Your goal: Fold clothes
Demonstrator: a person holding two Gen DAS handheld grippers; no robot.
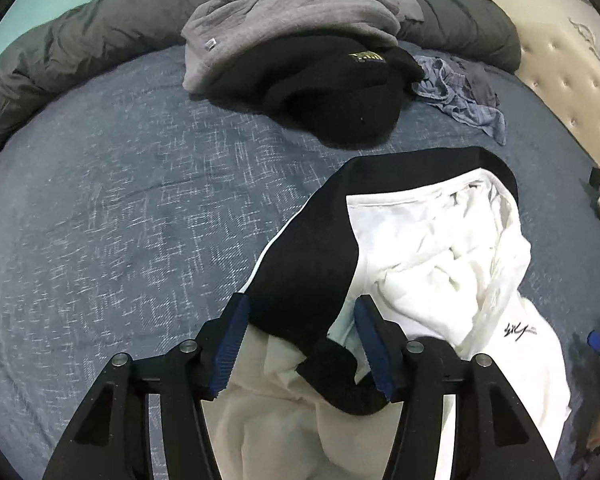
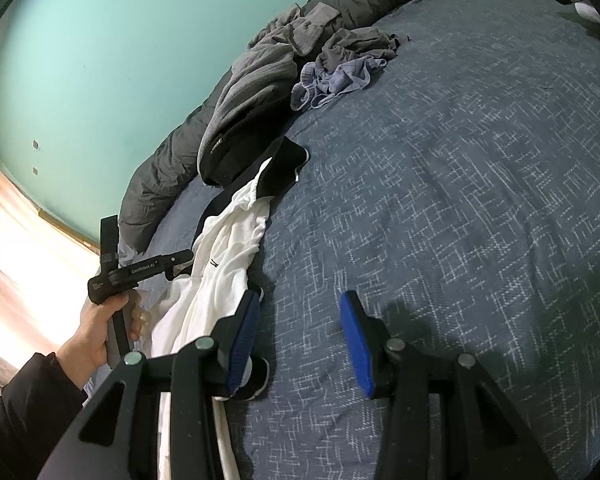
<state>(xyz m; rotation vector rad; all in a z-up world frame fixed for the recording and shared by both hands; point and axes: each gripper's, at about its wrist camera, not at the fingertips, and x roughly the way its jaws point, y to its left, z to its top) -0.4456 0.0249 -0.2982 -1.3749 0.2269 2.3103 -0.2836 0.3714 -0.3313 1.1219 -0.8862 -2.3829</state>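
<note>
Fabric of a white-and-black garment (image 1: 440, 248) lies crumpled on the blue bed cover (image 1: 120, 220), running from six toward one o'clock in the left wrist view. The left gripper (image 1: 300, 344) straddles its black sleeve with jaws apart, pads not pressing the cloth. In the right wrist view the right gripper (image 2: 300, 344) stands with jaws apart over bare cover, its left pad at the garment's edge, nothing held. At twelve o'clock from the garment sit a black garment (image 1: 332, 92), a grey sweater (image 1: 284, 20) and blue shorts (image 1: 456, 92).
</note>
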